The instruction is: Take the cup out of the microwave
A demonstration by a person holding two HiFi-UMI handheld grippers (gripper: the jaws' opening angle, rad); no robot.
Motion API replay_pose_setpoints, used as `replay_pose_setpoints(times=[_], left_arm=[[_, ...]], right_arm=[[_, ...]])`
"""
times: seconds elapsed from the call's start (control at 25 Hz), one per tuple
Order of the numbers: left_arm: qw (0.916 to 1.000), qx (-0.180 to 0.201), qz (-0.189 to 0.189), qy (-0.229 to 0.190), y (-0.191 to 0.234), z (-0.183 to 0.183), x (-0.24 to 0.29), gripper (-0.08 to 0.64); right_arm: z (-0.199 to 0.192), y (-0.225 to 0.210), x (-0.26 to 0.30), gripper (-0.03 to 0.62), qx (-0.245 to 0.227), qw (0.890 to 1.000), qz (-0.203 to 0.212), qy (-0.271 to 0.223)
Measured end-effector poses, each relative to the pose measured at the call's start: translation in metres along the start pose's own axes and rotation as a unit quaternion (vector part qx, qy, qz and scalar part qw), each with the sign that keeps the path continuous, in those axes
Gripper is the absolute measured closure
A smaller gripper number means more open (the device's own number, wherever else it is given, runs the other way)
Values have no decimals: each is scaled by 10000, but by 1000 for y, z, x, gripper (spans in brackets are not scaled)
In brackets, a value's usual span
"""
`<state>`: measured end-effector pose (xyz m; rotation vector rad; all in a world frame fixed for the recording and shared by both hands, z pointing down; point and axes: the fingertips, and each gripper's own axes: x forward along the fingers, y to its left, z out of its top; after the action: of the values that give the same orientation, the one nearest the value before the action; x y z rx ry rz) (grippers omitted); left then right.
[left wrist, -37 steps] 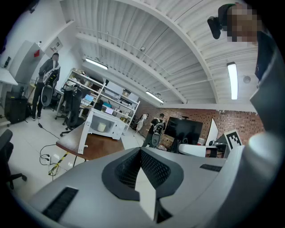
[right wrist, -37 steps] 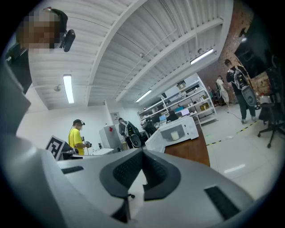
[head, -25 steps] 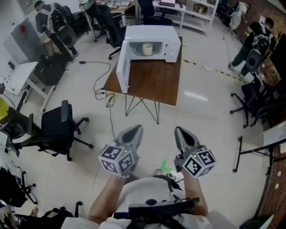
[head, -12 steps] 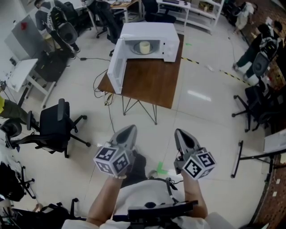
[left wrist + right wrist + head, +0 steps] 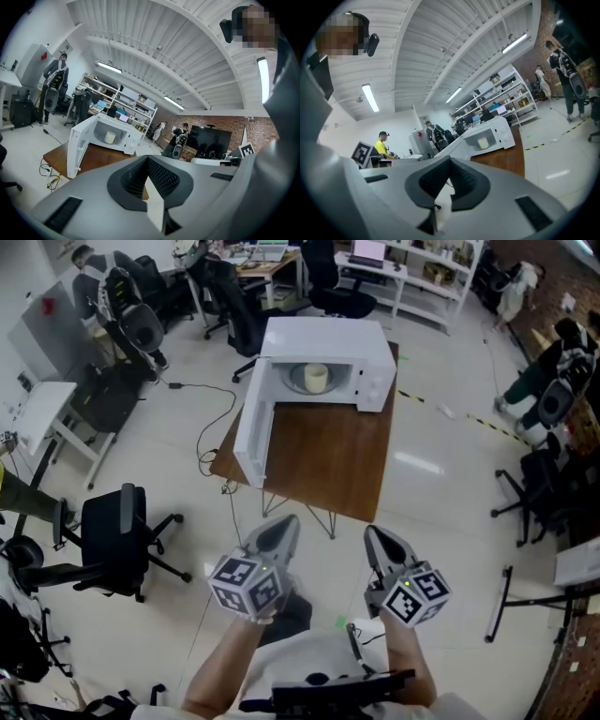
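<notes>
While the left gripper (image 5: 278, 532) hangs low over the floor, jaws pressed together on nothing, the microwave (image 5: 330, 337) sits ahead on the wooden table (image 5: 328, 460), its door (image 5: 253, 432) swung wide to the left. The pale cup (image 5: 316, 378) stands upright inside the cavity, well apart from both tools. Over on the right, the right gripper (image 5: 382, 542) is pinched closed too, empty.

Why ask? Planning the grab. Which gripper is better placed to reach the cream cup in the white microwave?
Probably right: the white microwave's open door juts toward the left gripper; the right gripper faces the cream cup unobstructed.
</notes>
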<state>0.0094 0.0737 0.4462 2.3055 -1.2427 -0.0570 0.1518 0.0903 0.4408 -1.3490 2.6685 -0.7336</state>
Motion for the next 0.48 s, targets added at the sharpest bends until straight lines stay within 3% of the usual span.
replay_pose_setpoints(times=[0.48], left_arm=[[9998,70,-172,62,52,52,70,568]], right_arm=[[30,-15,119,568,-11,9998,-128,-116]])
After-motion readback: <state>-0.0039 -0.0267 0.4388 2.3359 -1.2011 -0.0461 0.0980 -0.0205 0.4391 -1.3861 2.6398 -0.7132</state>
